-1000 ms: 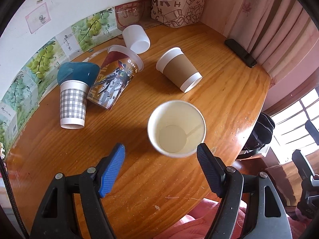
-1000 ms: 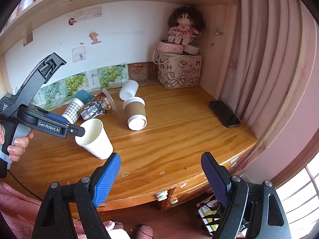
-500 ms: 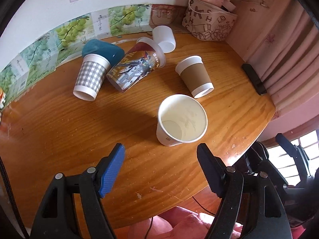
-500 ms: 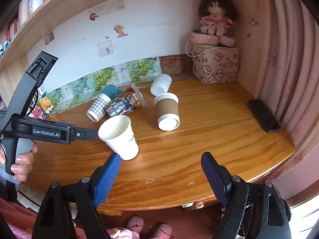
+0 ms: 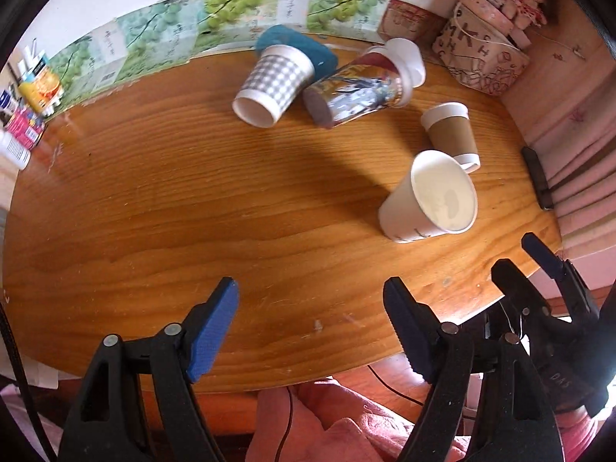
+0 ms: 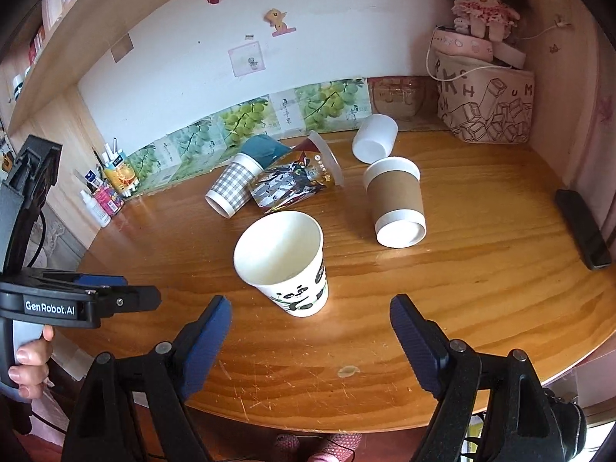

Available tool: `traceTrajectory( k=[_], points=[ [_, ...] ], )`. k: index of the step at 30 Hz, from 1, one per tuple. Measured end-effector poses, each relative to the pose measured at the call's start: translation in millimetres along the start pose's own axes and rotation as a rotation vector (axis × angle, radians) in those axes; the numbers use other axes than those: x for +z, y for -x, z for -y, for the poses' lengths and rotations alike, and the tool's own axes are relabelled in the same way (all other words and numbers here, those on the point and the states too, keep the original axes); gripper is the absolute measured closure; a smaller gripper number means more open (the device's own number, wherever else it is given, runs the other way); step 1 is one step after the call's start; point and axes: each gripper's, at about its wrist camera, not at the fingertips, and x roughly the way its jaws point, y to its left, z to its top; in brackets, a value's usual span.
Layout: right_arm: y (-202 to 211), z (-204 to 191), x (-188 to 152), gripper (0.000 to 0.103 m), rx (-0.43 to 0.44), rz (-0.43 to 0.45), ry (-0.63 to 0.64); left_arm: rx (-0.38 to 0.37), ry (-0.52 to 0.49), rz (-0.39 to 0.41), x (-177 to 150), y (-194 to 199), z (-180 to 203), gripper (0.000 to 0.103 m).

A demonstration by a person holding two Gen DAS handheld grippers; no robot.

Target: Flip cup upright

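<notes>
A white paper cup with a panda print [image 6: 287, 260] stands upright on the wooden table [image 6: 481, 288], mouth up and empty; it also shows in the left wrist view [image 5: 427, 200]. My right gripper [image 6: 310, 335] is open and empty just in front of it. My left gripper [image 5: 310, 323] is open and empty, off to the cup's left and apart from it. A brown-sleeved cup [image 6: 396, 200], a checked cup [image 6: 231, 188], a printed cup [image 6: 296, 183] and a white plastic cup [image 6: 375, 138] lie on their sides behind.
A patterned bag [image 6: 485, 104] with a doll on top stands at the back right. A black phone [image 6: 583, 227] lies at the table's right edge. Small bottles and a pen holder [image 6: 111, 184] stand at the back left.
The left gripper has drawn back to the left, away from the panda cup, which stays upright. The right gripper has come closer to the cup.
</notes>
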Motion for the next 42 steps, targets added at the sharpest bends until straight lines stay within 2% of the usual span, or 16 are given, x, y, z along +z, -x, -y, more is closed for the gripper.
traceTrajectory(
  k=[3, 9, 11, 14, 16, 23, 25, 30, 31, 34, 37, 42],
  points=[
    [-2, -5, 6, 0.003, -0.018, 0.000, 0.013, -0.007, 0.014, 0.003, 1, 3, -8, 0.021],
    [16, -17, 22, 0.002, -0.025, 0.044, -0.012, 0.010, 0.006, 0.055, 2, 30, -17, 0.018],
    [26, -20, 29, 0.002, -0.021, 0.063, -0.041, 0.005, 0.018, 0.078, 3, 44, -22, 0.014],
    [49, -25, 38, 0.001, -0.028, 0.115, -0.081, -0.028, 0.025, 0.141, 3, 71, -32, 0.010],
    [64, -27, 43, 0.001, -0.035, 0.145, -0.104, -0.024, 0.018, 0.189, 2, 88, -38, 0.007],
    [121, -48, 47, 0.001, -0.080, 0.238, -0.169, 0.051, 0.002, 0.381, -11, 140, -41, 0.006],
    [136, -57, 46, 0.001, -0.092, 0.260, -0.175, 0.057, -0.020, 0.451, -16, 152, -35, 0.006],
    [176, -75, 43, 0.001, -0.105, 0.340, -0.165, 0.089, -0.051, 0.562, -21, 177, -19, 0.006],
    [184, -77, 42, 0.001, -0.107, 0.356, -0.157, 0.106, -0.057, 0.573, -23, 182, -15, 0.006],
    [201, -82, 44, 0.001, -0.127, 0.399, -0.112, 0.223, -0.091, 0.618, -33, 195, 2, 0.006],
    [210, -85, 46, 0.000, -0.143, 0.414, -0.065, 0.281, -0.053, 0.648, -43, 208, 11, 0.006],
    [221, -80, 45, 0.000, -0.062, 0.409, -0.063, 0.212, 0.092, 0.628, -55, 219, 13, 0.006]
  ],
)
